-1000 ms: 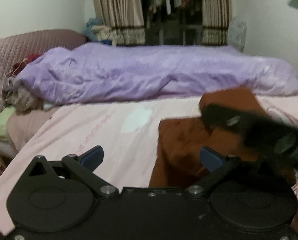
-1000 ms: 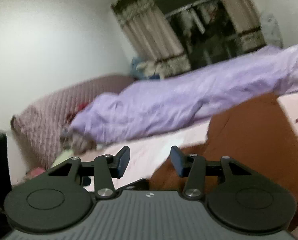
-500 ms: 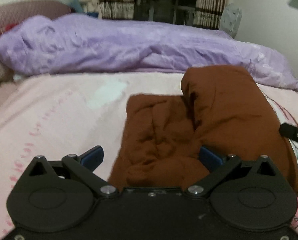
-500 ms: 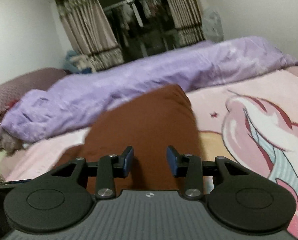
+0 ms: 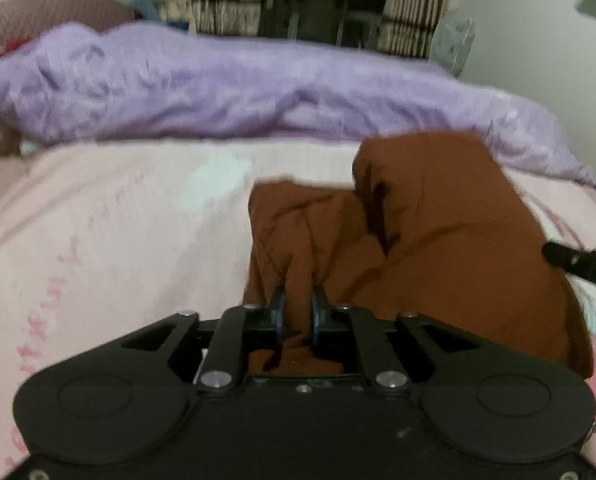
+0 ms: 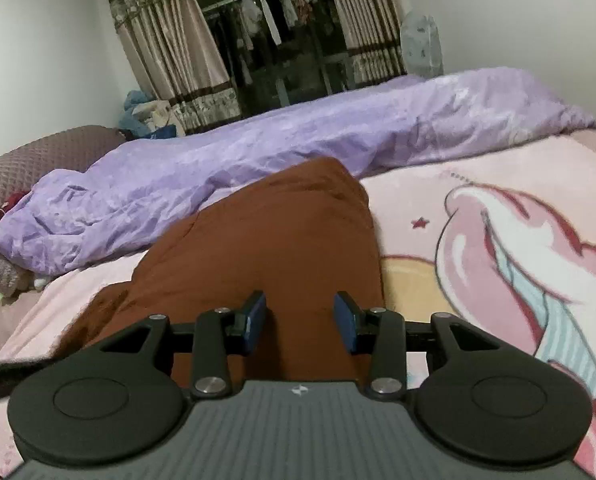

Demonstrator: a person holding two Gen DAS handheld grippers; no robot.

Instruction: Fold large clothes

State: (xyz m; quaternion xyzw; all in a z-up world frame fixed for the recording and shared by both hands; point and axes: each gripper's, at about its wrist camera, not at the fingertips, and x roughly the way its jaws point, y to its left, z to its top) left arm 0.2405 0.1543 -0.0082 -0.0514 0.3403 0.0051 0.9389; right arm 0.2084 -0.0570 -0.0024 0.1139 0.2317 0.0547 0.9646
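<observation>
I note left gripper (image 5: 298, 316) at lower centre of left wrist view, blue pads clamped on bunched fold of brown garment (image 5: 418, 240); garment lies crumpled on pink blanket (image 5: 117, 240), centre to right of frame; purple duvet (image 5: 257, 92) across upper half; tip of other tool at right edge. In right wrist view, right gripper (image 6: 300, 320) at lower centre, fingers apart over brown garment (image 6: 265, 240), no cloth between pads that I can see; unicorn print (image 6: 518, 260) at right; curtains (image 6: 169, 52) upper left.
</observation>
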